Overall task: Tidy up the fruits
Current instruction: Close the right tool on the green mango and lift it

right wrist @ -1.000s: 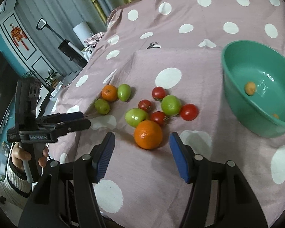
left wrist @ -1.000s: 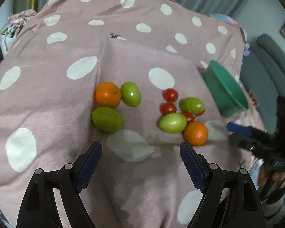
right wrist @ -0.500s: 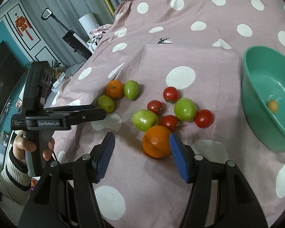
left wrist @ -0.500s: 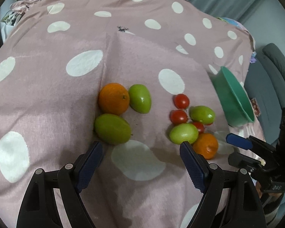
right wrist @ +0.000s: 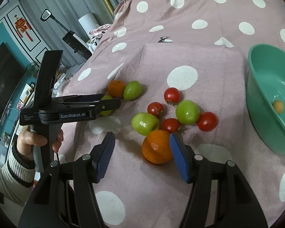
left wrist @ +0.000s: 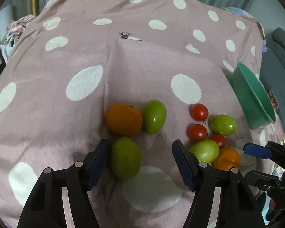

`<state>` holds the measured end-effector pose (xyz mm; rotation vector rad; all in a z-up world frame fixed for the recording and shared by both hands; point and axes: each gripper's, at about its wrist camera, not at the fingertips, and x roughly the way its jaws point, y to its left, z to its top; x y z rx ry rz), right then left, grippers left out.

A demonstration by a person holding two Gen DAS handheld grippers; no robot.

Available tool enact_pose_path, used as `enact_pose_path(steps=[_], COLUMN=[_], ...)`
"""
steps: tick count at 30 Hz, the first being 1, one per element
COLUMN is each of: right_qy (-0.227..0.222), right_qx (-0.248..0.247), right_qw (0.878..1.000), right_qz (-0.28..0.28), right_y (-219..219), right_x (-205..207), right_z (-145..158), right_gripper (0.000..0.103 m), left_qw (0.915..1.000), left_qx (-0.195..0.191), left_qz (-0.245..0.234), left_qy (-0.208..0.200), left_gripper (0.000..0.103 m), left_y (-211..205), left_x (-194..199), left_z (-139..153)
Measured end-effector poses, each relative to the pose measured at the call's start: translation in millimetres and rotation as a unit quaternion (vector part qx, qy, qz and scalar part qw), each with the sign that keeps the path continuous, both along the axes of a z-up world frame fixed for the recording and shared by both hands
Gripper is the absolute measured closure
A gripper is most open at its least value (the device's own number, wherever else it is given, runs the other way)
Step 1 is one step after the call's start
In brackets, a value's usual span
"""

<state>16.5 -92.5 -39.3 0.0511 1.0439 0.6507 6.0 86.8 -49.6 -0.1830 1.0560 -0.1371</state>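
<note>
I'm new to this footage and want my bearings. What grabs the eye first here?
The bright fruit on the pink polka-dot blanket: a green fruit sits between the fingers of the left tool, whose jaws have just been closing, beside an orange. To the right lies a cluster of red tomatoes and green fruits, where the right tool flanks another orange. A green bowl stands at the far right.

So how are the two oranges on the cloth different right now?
The far orange touches a green fruit in the group of three; the near orange lies by the red tomatoes. The near one sits between the right gripper fingers; the far one does not. Both rest on the spotted cloth.
</note>
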Motion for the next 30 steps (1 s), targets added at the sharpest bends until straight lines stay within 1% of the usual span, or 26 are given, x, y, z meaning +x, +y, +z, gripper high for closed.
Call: enact_pose_path(steps=[1,2,4,5,6,7,9,11,14,21,25,28,30], right_qy=[0.000,0.001,0.000,-0.001,-0.002,-0.003,-0.002,-0.004,-0.006,-0.012,-0.004,-0.007,-0.006], right_qx=[0.001,0.001,0.000,-0.001,-0.003,-0.004,-0.006,-0.007,-0.011,-0.049,-0.071,-0.097,-0.109], right_qw=[1.000,1.000,1.000,1.000,1.000,1.000,1.000,1.000,1.000,0.997,0.995,0.991,0.989], right_qz=[0.000,0.000,0.002,0.004,0.007,0.009,0.011,0.014,0.027,0.060,0.076,0.091,0.100], right_y=[-0.1,-0.1,0.6,0.9,1.6,1.9,4.0,7.3,15.3,37.3,49.7,57.2,60.2], right_x=[0.2,0.4,0.6,0.7,1.1,2.3,5.1,7.3,9.5,22.2,30.2,32.5,35.3], right_z=[-0.2,-0.5,-0.5,-0.3,-0.2,-0.6,-2.1,-3.1,-5.4,-15.5,-24.7,-28.8,-31.4], right_gripper=[0.042,0.042,0.042,0.042,0.042,0.042,0.042,0.042,0.042,0.042,0.042,0.042,0.046], left_qw=[0.9999,0.9996,0.9990,0.9985,0.9980,0.9977,0.9983,0.9986,0.9988,0.9989,0.9982,0.9977,0.9974], left_qx=[0.010,0.024,0.029,0.033,0.043,0.048,0.039,0.031,0.024,-0.034,-0.050,-0.057,-0.060], left_qz=[-0.005,-0.012,-0.027,-0.033,-0.041,-0.043,-0.038,-0.037,-0.038,-0.033,-0.031,-0.033,-0.034], left_qy=[-0.001,0.003,0.022,0.030,0.020,0.021,0.022,0.020,0.016,-0.001,-0.011,-0.016,-0.019], left_gripper=[0.045,0.048,0.059,0.060,0.061,0.061,0.062,0.067,0.067,0.067,0.067,0.067,0.067], left_y=[-2.6,-5.7,-7.8,-8.0,-9.1,-9.4,-6.2,-4.4,-3.2,5.6,8.8,9.4,9.3], left_x=[1.1,2.0,2.1,1.3,-0.6,-0.7,0.8,1.1,-1.8,-17.2,-19.0,-19.6,-19.3], left_z=[-0.7,-3.3,-12.5,-18.0,-17.8,-17.9,-18.4,-19.2,-19.6,-3.7,4.6,9.1,10.9])
